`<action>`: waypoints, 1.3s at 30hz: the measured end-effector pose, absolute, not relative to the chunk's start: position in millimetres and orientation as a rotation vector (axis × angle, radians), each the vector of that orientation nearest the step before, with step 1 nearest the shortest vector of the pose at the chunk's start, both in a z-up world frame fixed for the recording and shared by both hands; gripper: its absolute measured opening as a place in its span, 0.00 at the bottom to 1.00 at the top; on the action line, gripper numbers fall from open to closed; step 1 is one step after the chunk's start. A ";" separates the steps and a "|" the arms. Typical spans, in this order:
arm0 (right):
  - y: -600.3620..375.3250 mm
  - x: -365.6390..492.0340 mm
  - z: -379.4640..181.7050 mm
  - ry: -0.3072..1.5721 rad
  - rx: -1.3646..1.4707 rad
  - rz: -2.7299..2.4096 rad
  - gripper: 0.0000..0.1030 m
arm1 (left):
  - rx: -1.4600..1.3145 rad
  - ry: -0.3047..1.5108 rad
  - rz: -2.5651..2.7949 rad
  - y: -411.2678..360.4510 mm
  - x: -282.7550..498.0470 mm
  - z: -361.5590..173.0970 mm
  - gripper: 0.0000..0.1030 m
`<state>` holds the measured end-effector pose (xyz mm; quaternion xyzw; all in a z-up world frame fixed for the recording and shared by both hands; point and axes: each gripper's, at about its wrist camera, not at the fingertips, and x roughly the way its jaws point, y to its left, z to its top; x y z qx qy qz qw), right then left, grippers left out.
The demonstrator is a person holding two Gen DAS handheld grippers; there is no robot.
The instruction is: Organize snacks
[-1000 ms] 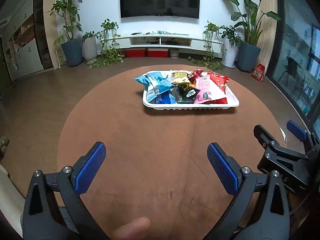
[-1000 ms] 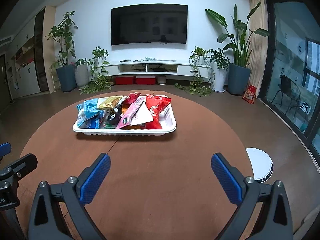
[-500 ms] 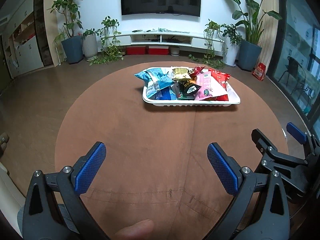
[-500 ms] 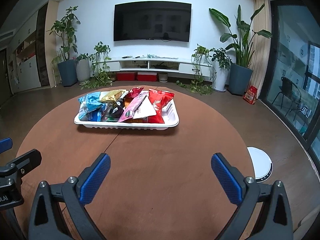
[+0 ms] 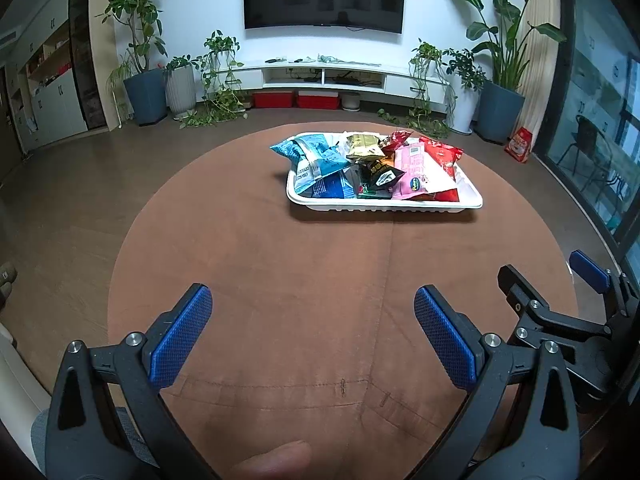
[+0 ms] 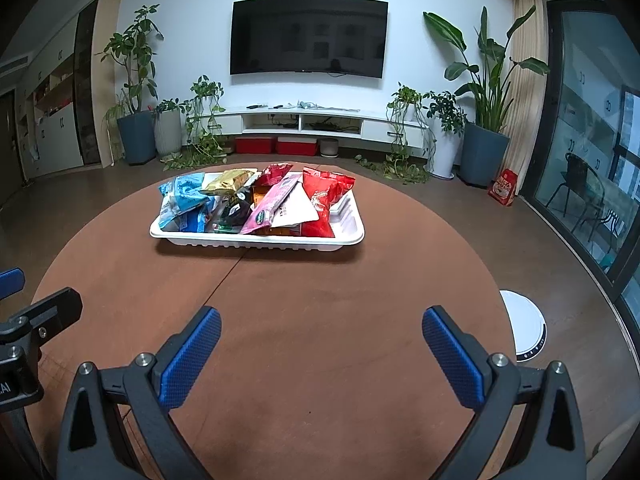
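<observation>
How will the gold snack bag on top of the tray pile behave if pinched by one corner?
The gold bag looks puffed and crinkled, so probably light and floppy, sagging from a corner. Its glossy foil may slip. It rests loose atop the pile in the white tray, so neighbouring packets could shift as it lifts.

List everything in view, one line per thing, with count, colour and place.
table: one, round, brown, centre.
tray: one, white, far half of table.
snack packs: several, blue, gold, black, pink, red, piled in tray.
TV: one, black, back wall.
shelf: one, white, under TV.
boxes: two, red, under shelf.
plants: several, green, along the wall.
disc: one, white, floor right of table.
left gripper: black, blue pads, open, over near table.
right gripper: same, open.
</observation>
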<state>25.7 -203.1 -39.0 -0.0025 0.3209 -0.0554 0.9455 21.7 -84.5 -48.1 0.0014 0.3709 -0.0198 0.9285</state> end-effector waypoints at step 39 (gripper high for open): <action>-199.8 26.9 -48.8 0.670 -0.008 -0.109 1.00 | 0.004 0.766 -0.039 -85.1 23.2 -56.6 1.00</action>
